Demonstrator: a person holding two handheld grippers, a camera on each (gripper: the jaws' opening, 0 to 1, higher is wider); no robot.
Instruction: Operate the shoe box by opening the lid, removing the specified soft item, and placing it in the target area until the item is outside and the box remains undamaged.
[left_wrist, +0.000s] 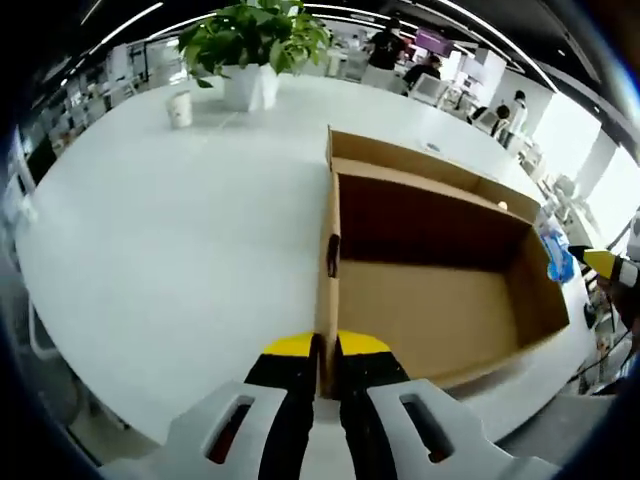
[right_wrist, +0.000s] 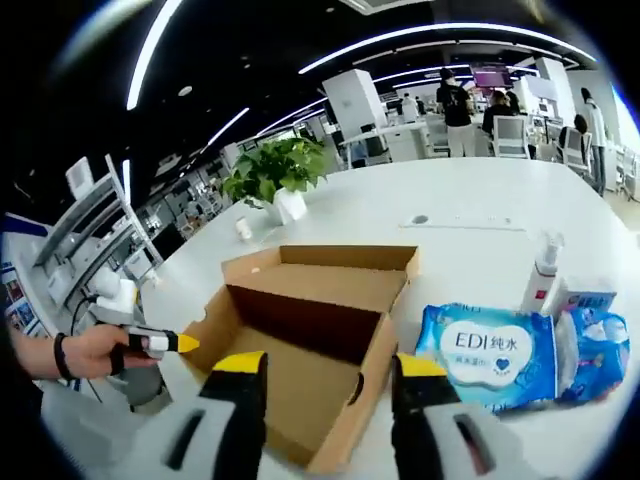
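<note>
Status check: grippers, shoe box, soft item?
Left gripper shut on brown cardboard shoe box wall. Right gripper open, empty, above box's near wall. Box open, empty inside. Blue wet-wipes pack on white table beside box.

White table (left_wrist: 150, 250) carries: open cardboard shoe box (left_wrist: 440, 300), potted plant (left_wrist: 252, 45), paper cup (left_wrist: 180, 108), wet-wipes pack (right_wrist: 485, 355), pump bottle (right_wrist: 542, 272), second blue pack (right_wrist: 598, 345).
</note>
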